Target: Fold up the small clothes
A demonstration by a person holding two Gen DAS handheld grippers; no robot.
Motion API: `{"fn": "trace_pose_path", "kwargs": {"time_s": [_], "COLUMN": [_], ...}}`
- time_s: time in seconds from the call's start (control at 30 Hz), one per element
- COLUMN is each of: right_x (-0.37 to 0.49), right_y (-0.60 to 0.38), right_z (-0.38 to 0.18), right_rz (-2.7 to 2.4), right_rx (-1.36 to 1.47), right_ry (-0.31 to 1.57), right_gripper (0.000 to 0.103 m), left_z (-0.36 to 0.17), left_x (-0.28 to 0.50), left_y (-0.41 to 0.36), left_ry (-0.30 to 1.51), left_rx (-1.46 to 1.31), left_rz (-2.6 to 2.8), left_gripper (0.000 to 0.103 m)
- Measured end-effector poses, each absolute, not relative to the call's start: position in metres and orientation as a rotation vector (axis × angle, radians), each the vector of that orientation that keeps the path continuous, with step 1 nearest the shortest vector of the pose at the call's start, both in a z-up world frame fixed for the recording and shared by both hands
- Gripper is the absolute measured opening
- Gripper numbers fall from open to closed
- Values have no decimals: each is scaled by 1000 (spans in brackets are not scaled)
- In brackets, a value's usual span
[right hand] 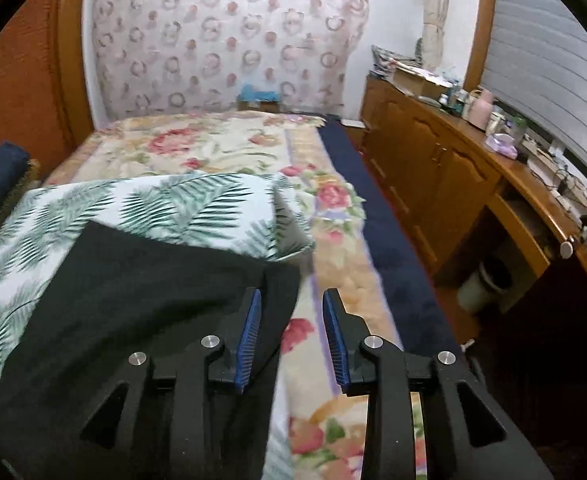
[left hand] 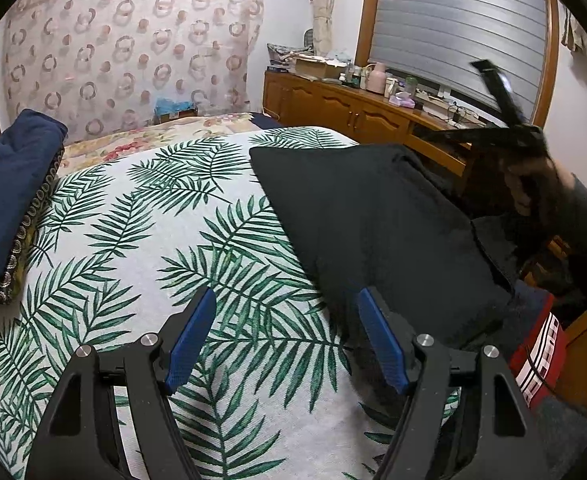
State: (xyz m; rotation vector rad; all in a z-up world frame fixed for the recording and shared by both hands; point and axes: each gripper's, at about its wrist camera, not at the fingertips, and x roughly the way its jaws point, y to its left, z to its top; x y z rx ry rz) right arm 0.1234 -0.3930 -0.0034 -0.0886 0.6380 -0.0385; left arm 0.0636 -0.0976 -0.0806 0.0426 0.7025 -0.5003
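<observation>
A folded black knit garment (left hand: 377,240) is laid on the white palm-leaf-printed cloth (left hand: 181,240). Above that cloth the left gripper (left hand: 287,340) is held with jaws wide apart, empty. At the garment's right edge the right gripper (right hand: 291,334) is seen with jaws parted, nothing between them.

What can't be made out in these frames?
- Black garment: type unclear, its near edge behind the left tool.
- Right tool: motion-blurred in left view.
- Red striped cloth: cut off by the fisheye rim.
- Cabinet-top items: too small.
</observation>
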Motion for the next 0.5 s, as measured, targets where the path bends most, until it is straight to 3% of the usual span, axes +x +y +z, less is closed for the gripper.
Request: {"fn": "trace_pose_path", "kwargs": {"time_s": [0.23, 0.5], "right_x": [40, 12], "right_y": [-366, -351], "right_z": [-12, -35], "right_rz": [142, 278], "right_rx": [-132, -181], "right_ry": [640, 738], "right_gripper": [33, 33], "left_z": [-82, -86], "left_x": [60, 54], "left_y": [-106, -116], "left_ry": [706, 722], "left_rx": [50, 60], "left_rz": [-520, -537], "left_gripper": [75, 75]}}
